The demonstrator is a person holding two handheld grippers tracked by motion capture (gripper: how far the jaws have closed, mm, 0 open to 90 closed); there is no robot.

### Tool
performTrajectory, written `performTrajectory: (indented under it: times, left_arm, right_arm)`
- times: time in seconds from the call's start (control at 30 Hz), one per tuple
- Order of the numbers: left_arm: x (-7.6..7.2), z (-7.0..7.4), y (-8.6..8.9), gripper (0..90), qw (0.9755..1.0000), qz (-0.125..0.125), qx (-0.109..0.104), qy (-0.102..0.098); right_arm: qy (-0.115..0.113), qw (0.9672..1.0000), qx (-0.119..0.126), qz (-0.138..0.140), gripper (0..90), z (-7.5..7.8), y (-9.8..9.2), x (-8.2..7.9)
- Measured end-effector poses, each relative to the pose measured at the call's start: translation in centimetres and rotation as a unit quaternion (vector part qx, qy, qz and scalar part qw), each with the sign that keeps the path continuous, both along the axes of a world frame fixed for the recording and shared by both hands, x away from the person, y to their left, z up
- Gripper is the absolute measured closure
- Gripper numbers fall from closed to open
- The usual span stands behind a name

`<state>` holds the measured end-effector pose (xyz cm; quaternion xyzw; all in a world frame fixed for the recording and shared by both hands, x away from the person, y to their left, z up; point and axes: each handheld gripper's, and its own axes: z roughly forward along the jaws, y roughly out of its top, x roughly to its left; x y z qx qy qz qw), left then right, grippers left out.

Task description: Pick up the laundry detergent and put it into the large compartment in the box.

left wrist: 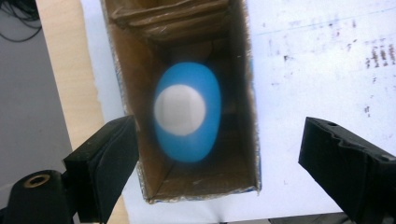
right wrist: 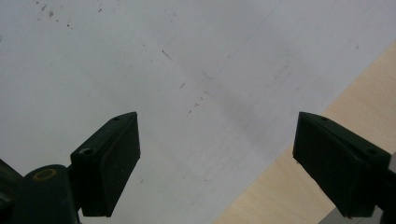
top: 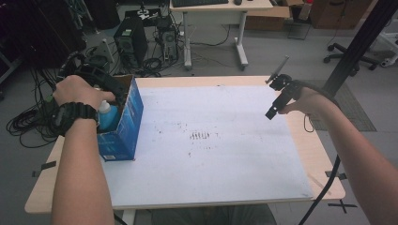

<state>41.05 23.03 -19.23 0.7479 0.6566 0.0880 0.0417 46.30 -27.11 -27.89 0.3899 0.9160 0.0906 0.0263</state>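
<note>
An open blue cardboard box (top: 127, 123) stands at the left edge of the white sheet (top: 220, 154). Inside it stands a blue bottle with a white cap (top: 107, 114). In the left gripper view I look straight down on that bottle (left wrist: 187, 116) between the brown inner walls of the box (left wrist: 243, 116). My left gripper (left wrist: 217, 163) hangs open above the box mouth, both jaws clear of the bottle. Under the person's left hand, the left gripper (top: 107, 90) sits over the box. My right gripper (top: 276, 104) hovers open over the sheet's right side; the right gripper (right wrist: 217, 161) holds nothing.
The wooden table (top: 324, 159) shows as a bare strip around the sheet. Behind the table are a computer tower (top: 130, 41), tangled cables (top: 28, 124) on the floor at left, a white desk (top: 220, 28) and a black post (top: 356, 47) at right.
</note>
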Motion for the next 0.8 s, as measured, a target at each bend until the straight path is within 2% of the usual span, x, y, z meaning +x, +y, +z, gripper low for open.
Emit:
performTrajectory:
  times: [0.4, 0.8]
  left_arm:
    - [-0.1, 0.8, -1.1, 11.7, 0.9997, -0.024, 0.000, -0.008]
    - [0.1, 1.1, -2.6, 10.5, 0.9982, -0.059, 0.000, -0.012]
  right_arm:
    - [-0.003, 1.0000, 0.000, -0.002, 14.6, 0.2, -0.2, -0.2]
    - [-0.004, 1.0000, -0.001, -0.002, 14.7, 0.3, -0.1, -0.3]
